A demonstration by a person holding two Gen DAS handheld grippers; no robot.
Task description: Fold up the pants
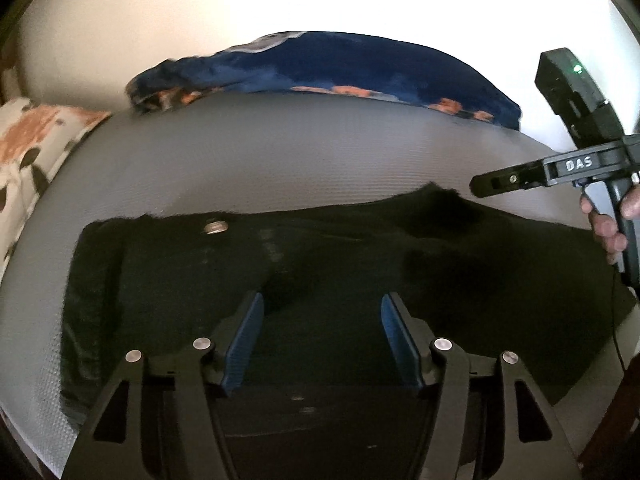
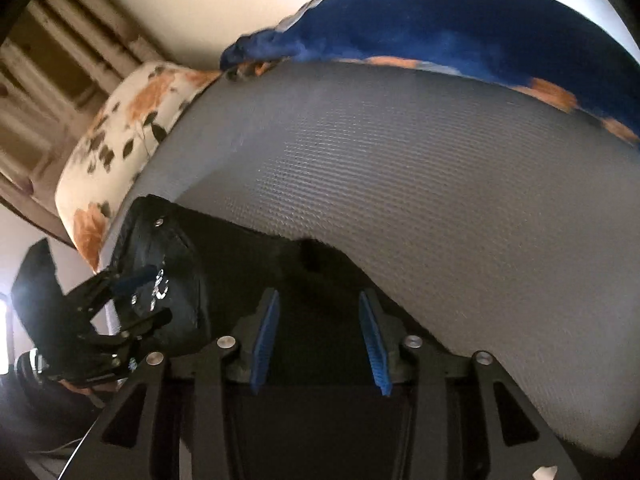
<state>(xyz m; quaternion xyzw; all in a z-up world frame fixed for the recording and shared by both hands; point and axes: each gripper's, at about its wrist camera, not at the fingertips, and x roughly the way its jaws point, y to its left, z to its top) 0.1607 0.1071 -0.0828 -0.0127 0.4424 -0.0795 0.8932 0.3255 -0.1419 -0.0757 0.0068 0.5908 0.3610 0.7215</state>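
Black pants (image 1: 320, 264) lie spread flat on the grey mattress (image 1: 280, 152), waistband button up. The left gripper (image 1: 322, 340) and right gripper (image 2: 318, 334) hover above them, jaws apart, empty. Judgement: pinch both layers at matching edges, lift evenly.

Pants (image 1: 320, 264) on mattress (image 1: 280, 160), blanket (image 1: 340, 64) behind

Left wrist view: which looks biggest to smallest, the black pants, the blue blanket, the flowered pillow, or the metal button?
1. Black pants
2. Blue blanket, though it lies farther away
3. Flowered pillow, partly cut off
4. Metal button
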